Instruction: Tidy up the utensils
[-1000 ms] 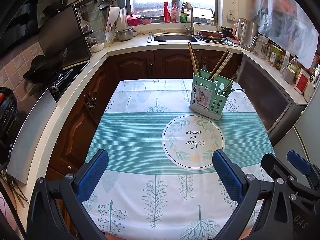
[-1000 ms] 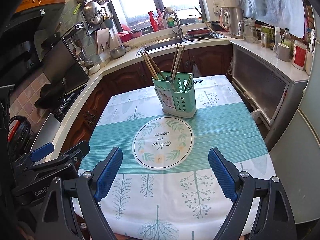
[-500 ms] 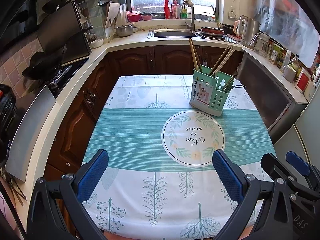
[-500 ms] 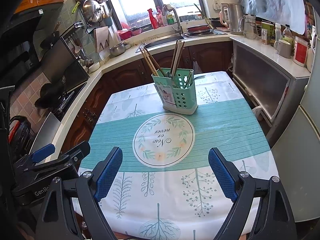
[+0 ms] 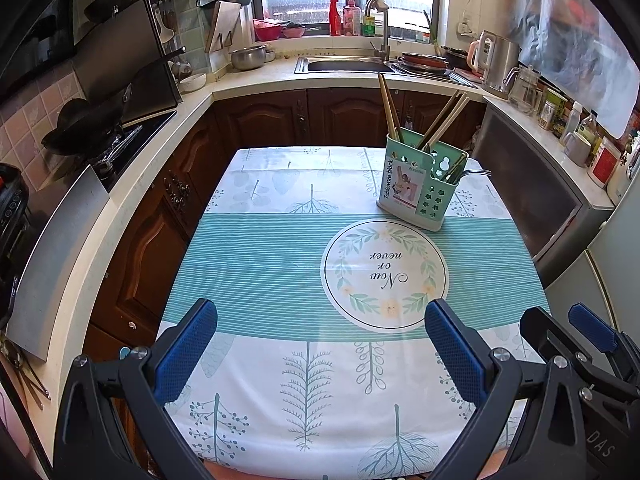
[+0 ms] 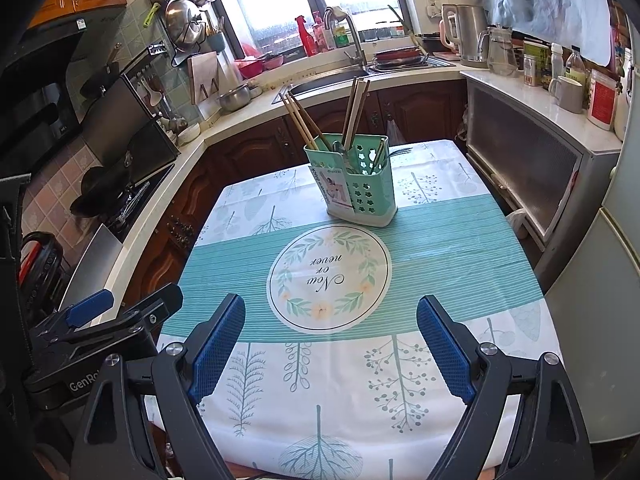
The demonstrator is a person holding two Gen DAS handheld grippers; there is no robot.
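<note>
Left tongs [image 5: 320, 348]: spread wide, nothing between the blue pads, hovering over the near edge of the counter [image 5: 248, 360].
Right tongs [image 6: 332, 344]: spread wide too, gripping nothing, just beside the left pair at the same near edge.
Open room: bare patterned cloth runs from both tongs up past the round emblem [image 5: 386, 274].
Utensil holder [image 5: 422, 186]: mint green, upright, far right part of the counter, well apart from both tongs.
Chopsticks [image 5: 388, 106]: leaning in two bundles out of the holder.
Left view only: a fork [image 5: 476, 172] poking out of the holder's right side, clear to see.
Right view only: the left tongs' body at the counter's left edge; hanging pots [image 6: 186, 20] on the wall.
</note>
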